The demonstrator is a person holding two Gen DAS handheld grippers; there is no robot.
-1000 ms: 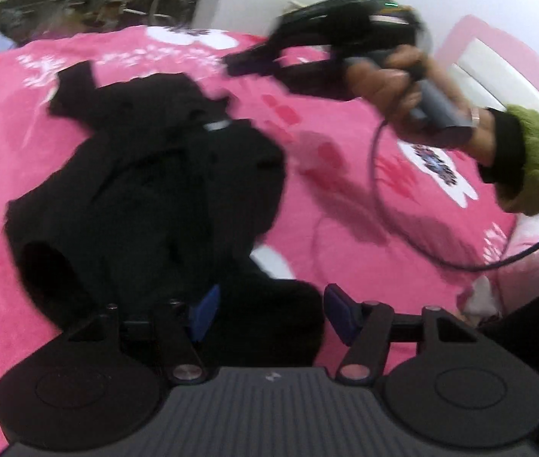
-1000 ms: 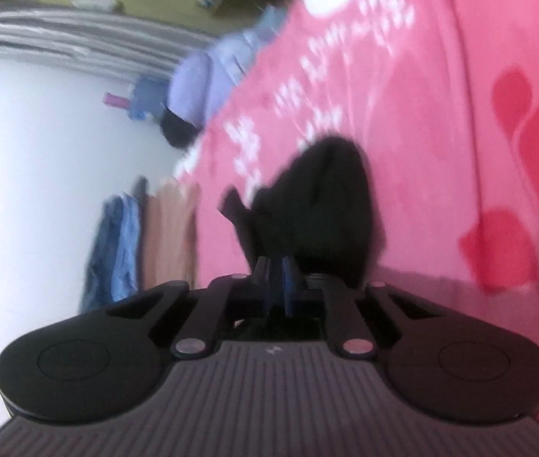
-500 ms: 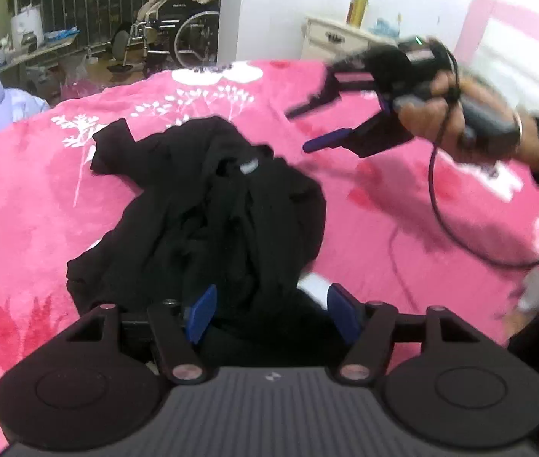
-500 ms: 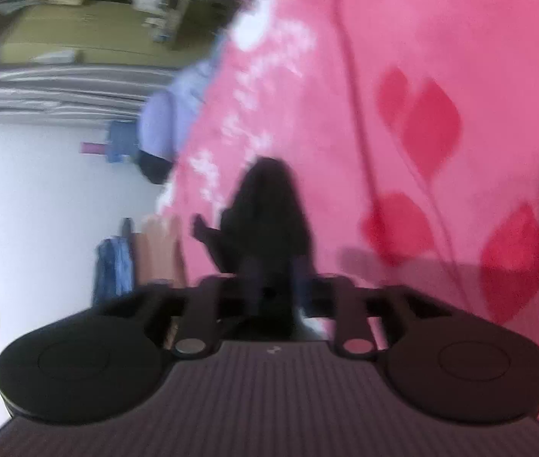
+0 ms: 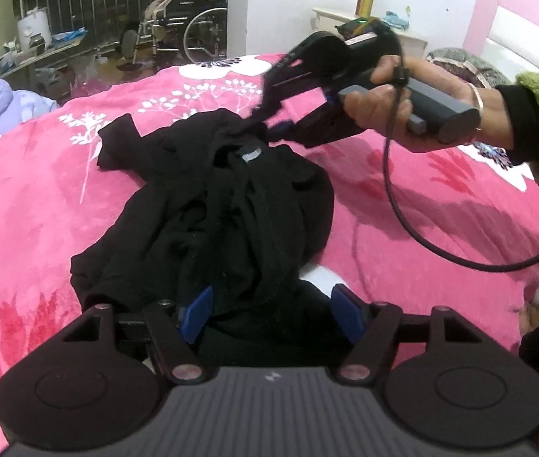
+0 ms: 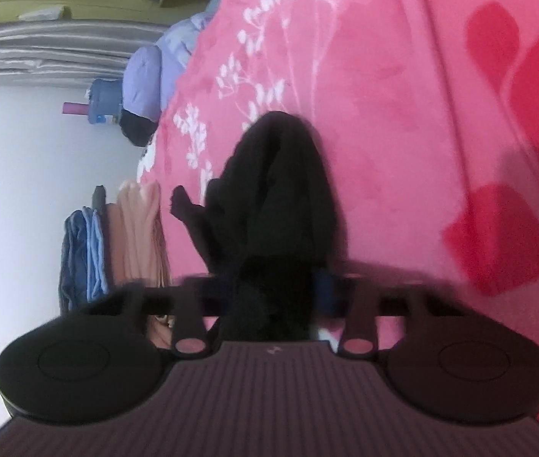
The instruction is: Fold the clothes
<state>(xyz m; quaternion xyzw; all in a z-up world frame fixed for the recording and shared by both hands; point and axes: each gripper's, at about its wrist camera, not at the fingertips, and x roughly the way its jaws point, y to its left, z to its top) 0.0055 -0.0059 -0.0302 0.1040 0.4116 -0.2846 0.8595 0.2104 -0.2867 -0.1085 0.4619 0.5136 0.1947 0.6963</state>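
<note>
Only left view shows hand (image 5: 395,93), right gripper (image 5: 269,120) pinching black garment (image 5: 227,213)

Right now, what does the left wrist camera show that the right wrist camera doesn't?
Only the left wrist view shows the person's hand holding the right hand-held gripper, a wheelchair and the garment's label. Only the right wrist view shows folded clothes stacked beside the bed. Both show the crumpled black garment on the pink blanket.

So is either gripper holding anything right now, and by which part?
The right gripper pinches the black garment at its far edge by the collar; the left gripper holds nothing.
</note>
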